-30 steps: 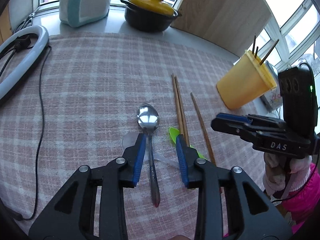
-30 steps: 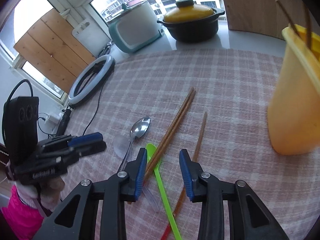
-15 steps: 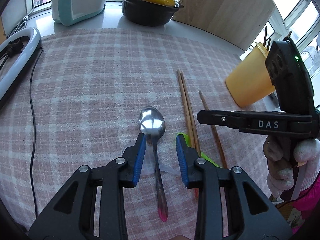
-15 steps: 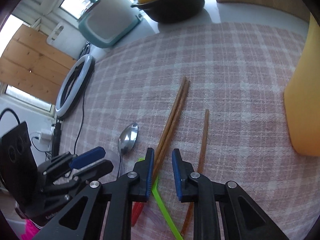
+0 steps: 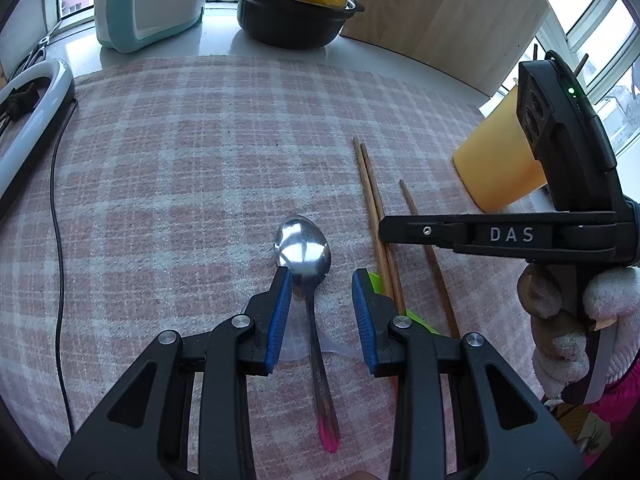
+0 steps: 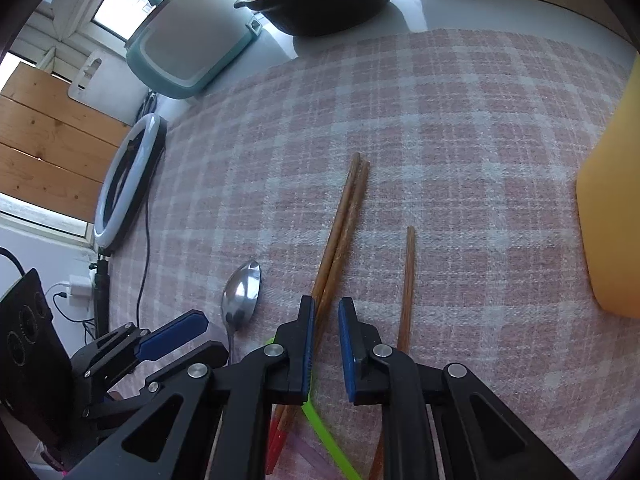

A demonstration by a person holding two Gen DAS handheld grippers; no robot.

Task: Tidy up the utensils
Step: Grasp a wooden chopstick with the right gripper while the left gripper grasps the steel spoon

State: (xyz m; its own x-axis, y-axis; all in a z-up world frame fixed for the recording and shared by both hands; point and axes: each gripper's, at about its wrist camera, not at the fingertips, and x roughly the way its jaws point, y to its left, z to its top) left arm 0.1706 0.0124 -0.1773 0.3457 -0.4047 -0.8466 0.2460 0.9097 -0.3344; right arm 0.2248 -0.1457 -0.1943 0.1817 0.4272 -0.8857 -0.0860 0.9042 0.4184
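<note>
Glossy metal spoon [image 5: 305, 249], matt wooden chopsticks [image 6: 340, 224], rough woven plaid cloth [image 5: 200, 152], smooth yellow plastic cup [image 5: 496, 160].

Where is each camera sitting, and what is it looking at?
Left wrist: sits on the left gripper, looking along its open fingers at the metal spoon; the right gripper and gloved hand show.
Right wrist: sits on the right gripper, looking down at the paired chopsticks; the left gripper shows.
Both share the spoon, chopsticks, yellow cup and checked cloth.
</note>
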